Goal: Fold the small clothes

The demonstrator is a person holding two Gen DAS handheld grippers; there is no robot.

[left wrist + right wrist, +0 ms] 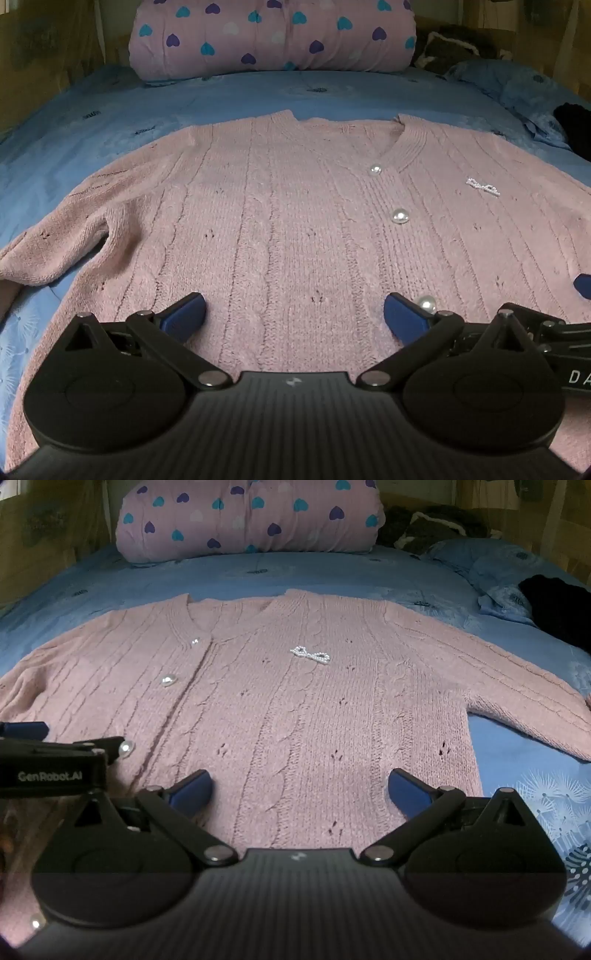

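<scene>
Left wrist view has the pink cardigan (280,206) spread flat, front up, across the blue bedsheet (74,122), one sleeve (55,243) trailing to the left edge of the frame. At bottom centre the left gripper (294,314) hovers over the hem, released, its blue pads wide apart with nothing between them. Pearl buttons (400,215) run down right of centre, and a pearl bow (483,186) sits further right. Right wrist view shows the same cardigan filling the middle, the right gripper (299,790) likewise spread and empty at bottom centre, and a heart-print pillow (251,517) along the top.
</scene>
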